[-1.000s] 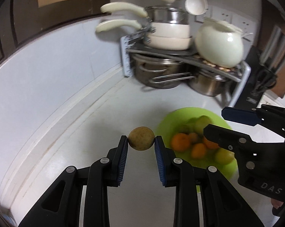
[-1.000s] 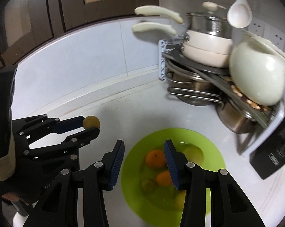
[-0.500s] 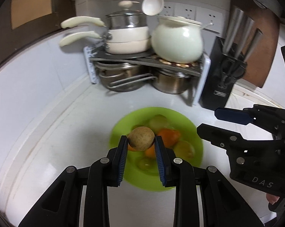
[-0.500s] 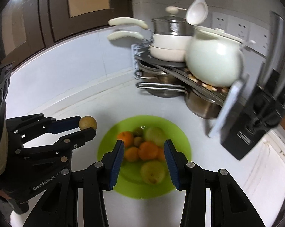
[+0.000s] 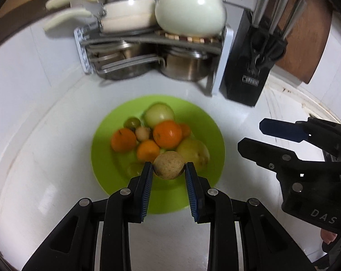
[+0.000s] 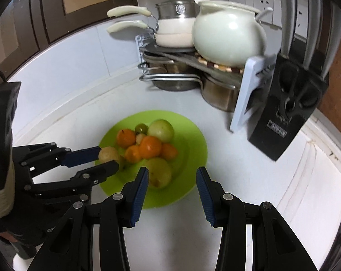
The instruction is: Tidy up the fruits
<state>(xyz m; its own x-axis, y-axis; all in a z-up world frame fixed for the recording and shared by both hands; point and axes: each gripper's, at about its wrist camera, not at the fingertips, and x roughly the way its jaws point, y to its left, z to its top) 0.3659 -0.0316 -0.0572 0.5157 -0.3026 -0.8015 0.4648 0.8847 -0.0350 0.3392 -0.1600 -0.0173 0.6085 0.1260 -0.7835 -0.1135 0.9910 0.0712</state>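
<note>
My left gripper (image 5: pixel 169 169) is shut on a small round brown fruit (image 5: pixel 168 164) and holds it above the near part of a green plate (image 5: pixel 102 158). The plate holds several oranges (image 5: pixel 167 134), pale green fruits (image 5: pixel 159 114) and a yellowish pear (image 5: pixel 194 153). In the right wrist view the left gripper (image 6: pixel 107 158) and its brown fruit (image 6: pixel 108 154) hang over the plate's left rim (image 6: pixel 193 140). My right gripper (image 6: pixel 171 176) is open and empty, just above the plate's near edge; it also shows in the left wrist view (image 5: pixel 251 135).
A metal rack (image 6: pixel 193 67) with pots, cream pans and a white ceramic pot (image 6: pixel 229 33) stands behind the plate. A black knife block (image 6: pixel 288 106) stands at the back right. The white counter (image 6: pixel 249 180) curves up to a wall on the left.
My left gripper has carried the brown fruit rightward from beside the plate to above its near part. My right gripper has shifted right, so the plate sits more to its left.
</note>
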